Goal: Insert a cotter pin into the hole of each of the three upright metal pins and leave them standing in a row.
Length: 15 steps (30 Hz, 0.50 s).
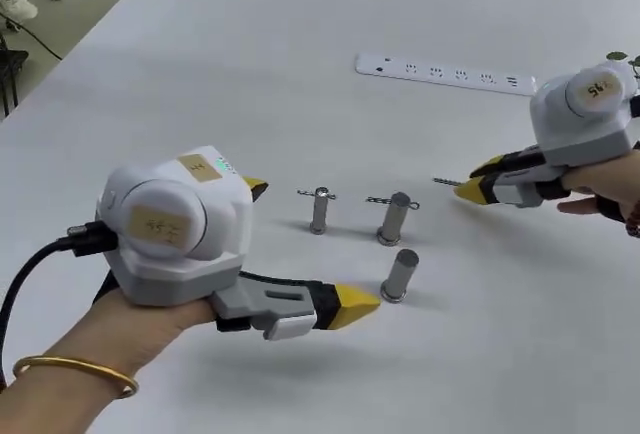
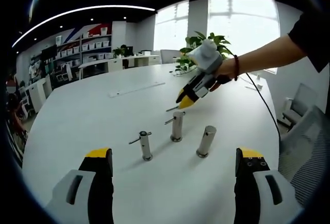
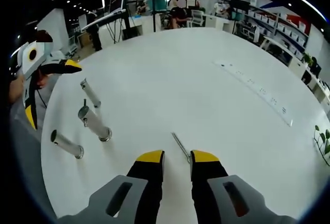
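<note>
Three upright metal pins stand close together on the white table. The left pin (image 1: 320,211) (image 2: 145,145) and the middle pin (image 1: 393,217) (image 2: 177,126) each carry a cotter pin through the top. The nearer pin (image 1: 400,274) (image 2: 206,141) (image 3: 67,144) has none. My left gripper (image 1: 305,246) (image 2: 174,157) is wide open just short of the pins, with nothing between its jaws. My right gripper (image 1: 468,190) (image 3: 178,157) hovers right of the pins, shut on a thin cotter pin (image 1: 446,182) (image 3: 180,145) that juts out from its tips.
A white power strip (image 1: 445,74) (image 3: 258,92) lies on the far side of the table. A potted plant (image 2: 206,41) stands at the table's right edge. A black cable (image 1: 25,284) trails from the left gripper.
</note>
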{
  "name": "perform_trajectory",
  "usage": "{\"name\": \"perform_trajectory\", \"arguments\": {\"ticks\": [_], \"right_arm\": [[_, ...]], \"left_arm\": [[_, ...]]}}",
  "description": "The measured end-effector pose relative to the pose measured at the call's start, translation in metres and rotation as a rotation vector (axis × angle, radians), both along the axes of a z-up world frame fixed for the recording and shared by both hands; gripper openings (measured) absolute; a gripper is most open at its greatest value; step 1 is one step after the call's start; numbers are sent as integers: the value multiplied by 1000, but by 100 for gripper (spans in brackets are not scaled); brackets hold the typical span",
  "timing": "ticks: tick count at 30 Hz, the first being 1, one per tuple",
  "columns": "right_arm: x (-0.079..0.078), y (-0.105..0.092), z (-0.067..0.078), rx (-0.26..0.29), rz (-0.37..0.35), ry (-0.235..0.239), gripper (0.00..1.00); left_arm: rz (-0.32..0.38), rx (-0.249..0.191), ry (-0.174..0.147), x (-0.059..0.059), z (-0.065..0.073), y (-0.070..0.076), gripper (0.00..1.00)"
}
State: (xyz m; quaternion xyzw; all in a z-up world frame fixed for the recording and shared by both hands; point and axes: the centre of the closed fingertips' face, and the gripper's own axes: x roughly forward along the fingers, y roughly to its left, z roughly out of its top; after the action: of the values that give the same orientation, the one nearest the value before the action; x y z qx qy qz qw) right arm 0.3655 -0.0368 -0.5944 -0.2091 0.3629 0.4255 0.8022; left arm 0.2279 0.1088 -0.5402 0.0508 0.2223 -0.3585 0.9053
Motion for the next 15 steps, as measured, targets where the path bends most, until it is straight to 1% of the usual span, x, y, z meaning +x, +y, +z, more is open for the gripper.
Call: {"name": "perform_trajectory", "arguments": {"ticks": [3, 5, 9, 11, 12, 13, 15], "right_arm": [[3, 1, -3, 2, -6, 3, 14], [4, 2, -7, -8, 2, 8, 14], [6, 1, -11, -19, -5, 18, 12], [6, -1, -12, -35, -2, 21, 11], [5, -3, -13, -54, 3, 23, 10], [5, -1, -13, -45, 2, 25, 9], [4, -2, -14, -62, 9, 24, 6]], "left_arm": [[-2, -4, 0, 0, 0, -1, 99], [-2, -11, -1, 0, 1, -2, 99], [-10, -4, 1, 0, 0, -3, 99], [-12, -6, 2, -1, 0, -4, 99], [-11, -7, 3, 0, 0, -3, 99], [-10, -7, 3, 0, 0, -3, 99], [-7, -7, 6, 0, 0, -2, 99]]}}
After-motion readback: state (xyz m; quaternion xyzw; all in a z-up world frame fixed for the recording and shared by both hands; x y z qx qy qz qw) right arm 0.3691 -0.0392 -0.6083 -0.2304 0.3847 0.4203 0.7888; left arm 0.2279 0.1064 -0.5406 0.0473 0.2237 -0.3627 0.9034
